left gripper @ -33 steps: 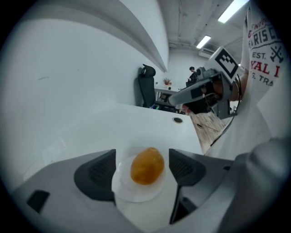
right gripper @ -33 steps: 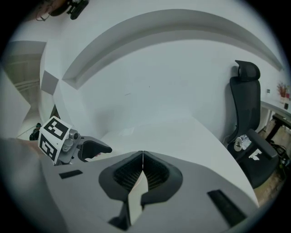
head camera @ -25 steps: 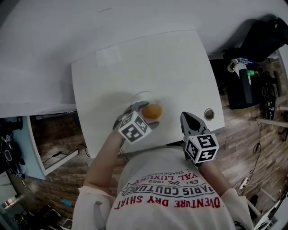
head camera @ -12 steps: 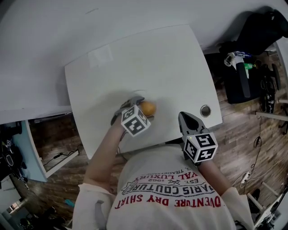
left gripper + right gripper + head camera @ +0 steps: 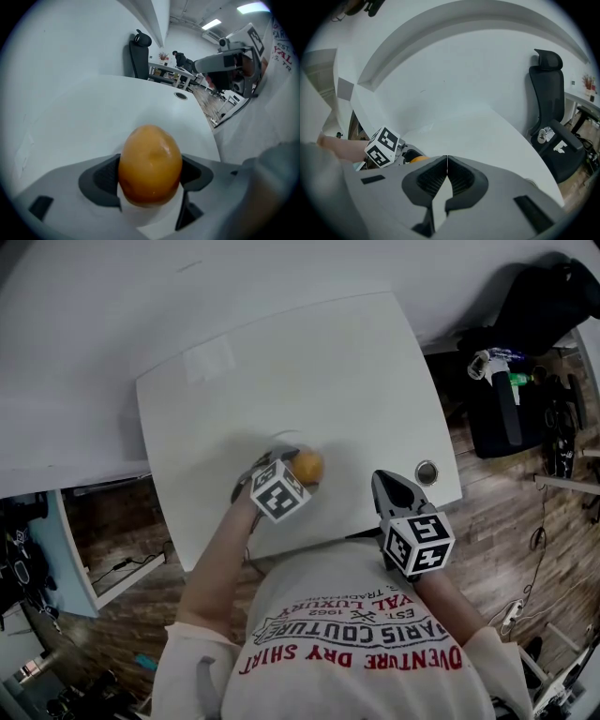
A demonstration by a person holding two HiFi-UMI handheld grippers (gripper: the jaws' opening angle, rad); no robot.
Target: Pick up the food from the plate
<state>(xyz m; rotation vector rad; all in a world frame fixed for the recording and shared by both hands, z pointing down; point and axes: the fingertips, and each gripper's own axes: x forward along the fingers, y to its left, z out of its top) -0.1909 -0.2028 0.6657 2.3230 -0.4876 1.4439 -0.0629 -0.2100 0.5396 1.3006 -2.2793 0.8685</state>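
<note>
Well, my left gripper (image 5: 298,471) has its jaws closed on the sides of the smooth orange egg-shaped food (image 5: 150,164), above the pale round plate (image 5: 284,436) near the near edge of the white desk (image 5: 281,352). I cannot tell whether the food has left the plate. From there a broad bare surface runs to the far edge and both far corners.

My right gripper (image 5: 447,174) hangs at the near right corner with its jaws pressed together on nothing, just beside the round metal grommet (image 5: 427,472).

Only the head view shows the plate's faint rim. The right gripper view catches a sliver of orange behind the left marker cube (image 5: 383,146), plus a black office chair (image 5: 551,122) past the desk's right edge.
</note>
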